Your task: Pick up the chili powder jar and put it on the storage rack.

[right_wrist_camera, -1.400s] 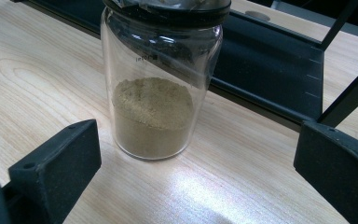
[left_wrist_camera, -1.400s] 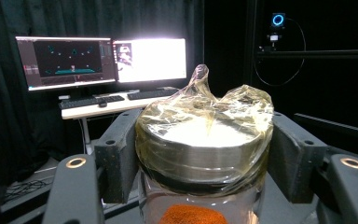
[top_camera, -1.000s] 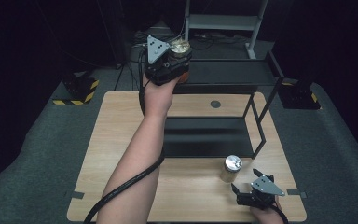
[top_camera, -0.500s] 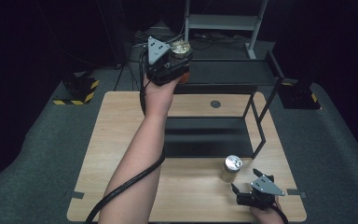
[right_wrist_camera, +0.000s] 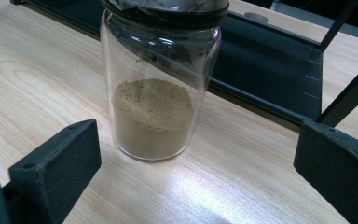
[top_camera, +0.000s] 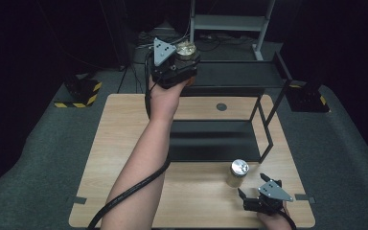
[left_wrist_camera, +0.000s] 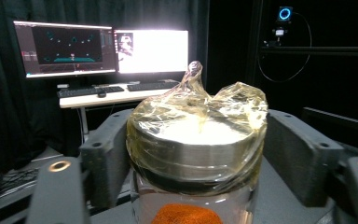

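Jar of orange powder [left_wrist_camera: 193,154] sits clamped between your left gripper [top_camera: 184,57] jaws, raised at the black shelf's [top_camera: 239,74] top tier; its loose film wrap could let it slip. Your right gripper [right_wrist_camera: 191,186] stands open before the brown-powder jar [right_wrist_camera: 161,88]; a careless advance would topple it.

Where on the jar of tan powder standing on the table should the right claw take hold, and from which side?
Grip the jar of tan powder around its straight glass wall below the lid. It stands upright on the table, so the open right claw could probably come in level from the person's side, its jaws straddling it.
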Available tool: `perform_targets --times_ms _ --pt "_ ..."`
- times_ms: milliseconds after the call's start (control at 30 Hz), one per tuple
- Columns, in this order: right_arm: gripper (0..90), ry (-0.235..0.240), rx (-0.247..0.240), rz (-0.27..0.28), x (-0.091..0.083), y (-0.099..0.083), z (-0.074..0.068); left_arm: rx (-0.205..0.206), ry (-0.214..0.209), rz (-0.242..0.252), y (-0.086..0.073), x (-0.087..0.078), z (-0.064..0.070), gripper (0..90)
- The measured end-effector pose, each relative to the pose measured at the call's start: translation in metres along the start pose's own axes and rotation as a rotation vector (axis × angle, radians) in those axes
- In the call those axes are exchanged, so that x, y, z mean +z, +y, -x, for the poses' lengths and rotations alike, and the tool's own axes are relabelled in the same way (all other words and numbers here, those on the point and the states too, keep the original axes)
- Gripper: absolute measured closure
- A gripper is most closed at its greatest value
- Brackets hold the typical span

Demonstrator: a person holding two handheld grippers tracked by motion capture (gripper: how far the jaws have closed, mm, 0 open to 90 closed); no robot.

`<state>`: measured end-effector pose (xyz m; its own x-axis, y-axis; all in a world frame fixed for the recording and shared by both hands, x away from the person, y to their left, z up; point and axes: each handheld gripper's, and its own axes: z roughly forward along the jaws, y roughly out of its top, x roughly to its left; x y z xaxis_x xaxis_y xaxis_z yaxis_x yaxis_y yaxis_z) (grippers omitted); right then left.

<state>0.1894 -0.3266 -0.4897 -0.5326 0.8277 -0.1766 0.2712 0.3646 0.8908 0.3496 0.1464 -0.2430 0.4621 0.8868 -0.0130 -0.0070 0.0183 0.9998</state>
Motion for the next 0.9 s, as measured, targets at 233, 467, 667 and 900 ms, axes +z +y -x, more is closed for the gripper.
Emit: perform_targets --times_ms 233,467,667,900 --pt "0.0 0.003 0.005 -0.002 0.0 0.0 0.001 0.001 0.026 -0.027 0.004 -0.002 0.008 0.4" --pt "0.0 0.002 0.0 -0.006 0.001 0.001 0.0 0.016 0.031 -0.026 0.005 -0.012 0.007 0.4" --pt "0.0 0.003 0.006 -0.003 0.0 0.001 0.001 0.019 0.03 -0.021 0.004 -0.024 0.008 0.4" --pt "0.0 0.001 0.003 -0.004 0.001 0.001 0.0 0.038 0.028 -0.047 0.001 -0.04 0.013 0.4"
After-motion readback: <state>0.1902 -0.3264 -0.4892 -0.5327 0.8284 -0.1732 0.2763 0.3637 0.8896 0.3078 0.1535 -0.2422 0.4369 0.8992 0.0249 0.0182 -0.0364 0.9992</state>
